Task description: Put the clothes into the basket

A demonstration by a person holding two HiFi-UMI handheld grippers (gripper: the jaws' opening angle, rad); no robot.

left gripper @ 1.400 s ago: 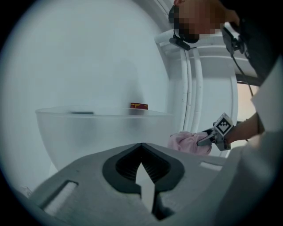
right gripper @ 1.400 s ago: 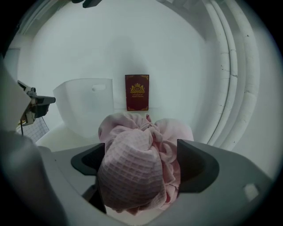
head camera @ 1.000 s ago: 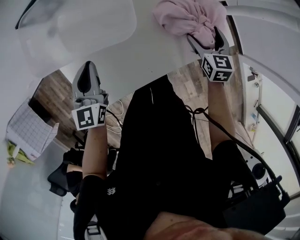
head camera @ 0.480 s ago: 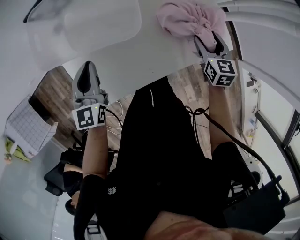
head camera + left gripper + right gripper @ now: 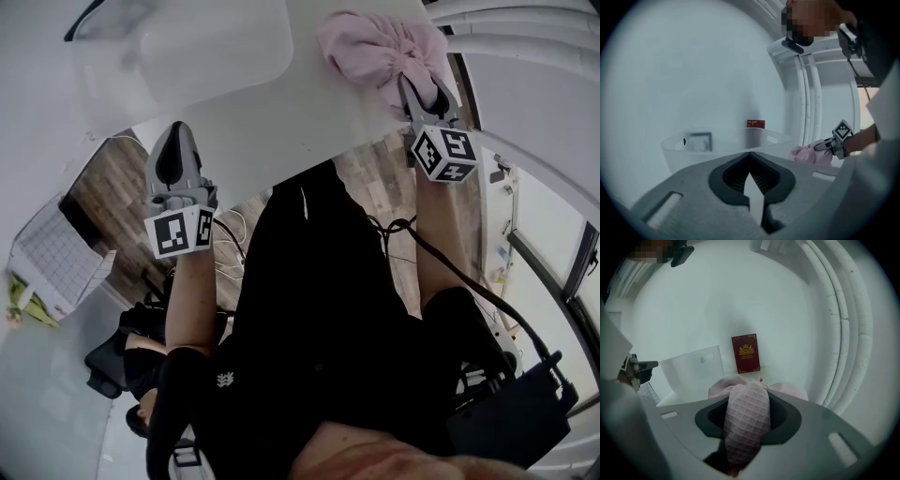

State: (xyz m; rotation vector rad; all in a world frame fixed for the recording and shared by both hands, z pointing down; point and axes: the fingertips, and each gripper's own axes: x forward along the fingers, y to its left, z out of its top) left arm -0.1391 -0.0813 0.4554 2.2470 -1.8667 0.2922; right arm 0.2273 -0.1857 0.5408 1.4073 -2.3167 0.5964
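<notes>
A pink waffle-knit cloth (image 5: 370,42) lies bunched on the white table, right of a translucent white basket (image 5: 187,56). My right gripper (image 5: 420,82) is shut on its near edge. Its jaws have just been closing, and in the right gripper view a fold of cloth (image 5: 745,423) fills the gap between them. My left gripper (image 5: 175,129) hovers in front of the basket (image 5: 722,145) with its jaws shut and nothing in them. From the left gripper view, the cloth (image 5: 808,153) and the right gripper (image 5: 825,146) sit to the right of the basket.
A dark red book (image 5: 746,354) leans upright against the wall behind the cloth, beside the basket (image 5: 691,366). White pipes (image 5: 848,333) curve along the right. Below the table edge are a wooden floor, a grid-patterned bag (image 5: 56,262) and a black box (image 5: 511,412).
The right gripper's jaws have narrowed onto the pink cloth, and the cloth has bunched up and lifted a little. The left gripper has kept almost still.
</notes>
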